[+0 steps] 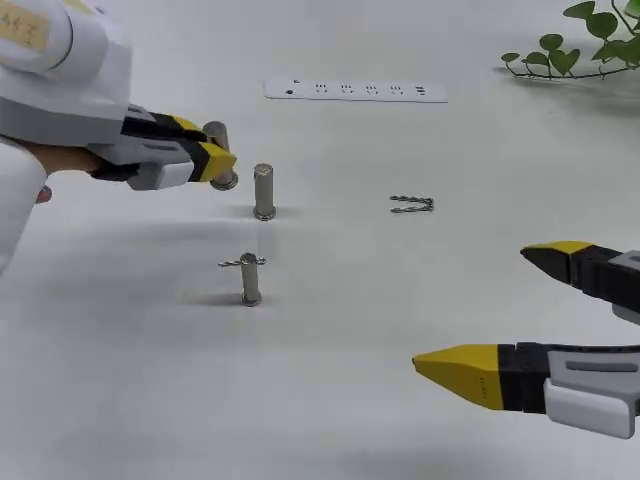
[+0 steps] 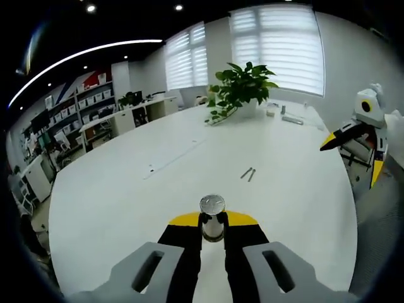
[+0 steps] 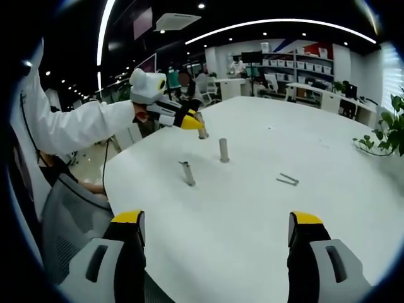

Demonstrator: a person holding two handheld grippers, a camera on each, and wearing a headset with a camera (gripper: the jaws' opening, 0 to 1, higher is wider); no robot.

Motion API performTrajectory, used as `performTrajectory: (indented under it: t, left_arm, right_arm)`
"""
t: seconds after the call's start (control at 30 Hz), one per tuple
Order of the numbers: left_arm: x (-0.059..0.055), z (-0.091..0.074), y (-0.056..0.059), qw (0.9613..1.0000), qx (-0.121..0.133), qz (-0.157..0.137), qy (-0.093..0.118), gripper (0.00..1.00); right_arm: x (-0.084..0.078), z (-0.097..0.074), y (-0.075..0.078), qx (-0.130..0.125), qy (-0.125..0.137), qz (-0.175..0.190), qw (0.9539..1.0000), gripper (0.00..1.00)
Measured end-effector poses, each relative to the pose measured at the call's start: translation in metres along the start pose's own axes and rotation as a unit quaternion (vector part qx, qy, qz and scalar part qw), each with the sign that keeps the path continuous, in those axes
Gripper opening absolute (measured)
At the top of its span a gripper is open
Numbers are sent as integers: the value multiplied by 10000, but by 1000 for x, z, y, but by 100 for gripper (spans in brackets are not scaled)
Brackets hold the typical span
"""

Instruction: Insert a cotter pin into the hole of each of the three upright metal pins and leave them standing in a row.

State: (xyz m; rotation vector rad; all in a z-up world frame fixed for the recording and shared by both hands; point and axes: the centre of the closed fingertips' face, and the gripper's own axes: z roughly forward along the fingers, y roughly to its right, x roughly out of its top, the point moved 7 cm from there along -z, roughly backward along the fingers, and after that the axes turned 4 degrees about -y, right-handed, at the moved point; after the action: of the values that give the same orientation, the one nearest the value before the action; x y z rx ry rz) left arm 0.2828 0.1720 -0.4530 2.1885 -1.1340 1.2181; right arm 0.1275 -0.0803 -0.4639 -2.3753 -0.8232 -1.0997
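Left claw (image 1: 222, 160) clamped on far pin (image 2: 212, 218); right claw (image 1: 470, 307) apart, empty; next, probably fetch a cotter pin (image 1: 412, 204); hold far pin steady.

White table (image 1: 400, 390), potted plant (image 2: 243, 85), blinded windows (image 2: 278, 47), wall shelves (image 2: 95, 112), ceiling light strip (image 3: 278, 24)

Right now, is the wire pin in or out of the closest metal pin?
In. The closest metal pin stands upright, and a cotter pin crosses through its top, sticking out sideways.
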Motion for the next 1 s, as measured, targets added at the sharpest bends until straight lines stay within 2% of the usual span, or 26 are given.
performTrajectory:
  t: [0.03,0.07,0.1,0.13,0.17,0.3,0.37,0.47,0.5,0.6,0.63,0.7,0.87,1.0]
  left_arm:
    - [6,-3,11,9998,-63,163,41,9]
    - [8,-3,13,9997,-85,205,47,9]
    - [16,-10,28,9997,-146,207,51,9]
    - [19,-11,33,9996,-176,210,74,9]
    - [20,-8,32,9993,-237,264,127,9]
    - [30,-13,57,9983,-336,397,253,9]
    - [35,-16,70,9978,-436,374,326,9]
    - [36,-13,81,9973,-534,394,328,9]
    - [35,-14,88,9973,-608,278,312,9]
    - [32,-10,100,9970,-653,292,285,9]
    - [30,-10,108,9969,-681,278,263,9]
    - [24,-4,113,9968,-755,112,222,9]
    - [10,6,126,9960,-884,87,113,9]
    - [-1,12,135,9952,-949,250,-32,9]
  right_arm:
    - [0,0,-1,14,10,0,10000,92]
    - [0,0,-1,16,12,0,10000,92]
    - [0,0,-1,24,26,-2,10000,92]
    - [-1,0,-2,35,32,-1,10000,92]
    - [-1,0,-2,48,29,11,10000,92]
    - [-3,-2,-3,81,10,32,10000,92]
    - [-4,-4,-3,81,50,65,9999,93]
    - [-5,-7,-3,98,84,84,9999,93]
    - [-5,-8,-3,98,97,88,9999,93]
    - [-6,-10,-3,87,116,103,9998,93]
    - [-7,-11,-3,80,125,114,9998,93]
    - [-7,-12,-3,73,144,119,9998,94]
    - [-8,-15,-3,43,171,137,9998,94]
    - [-9,-16,-3,42,171,142,9997,94]
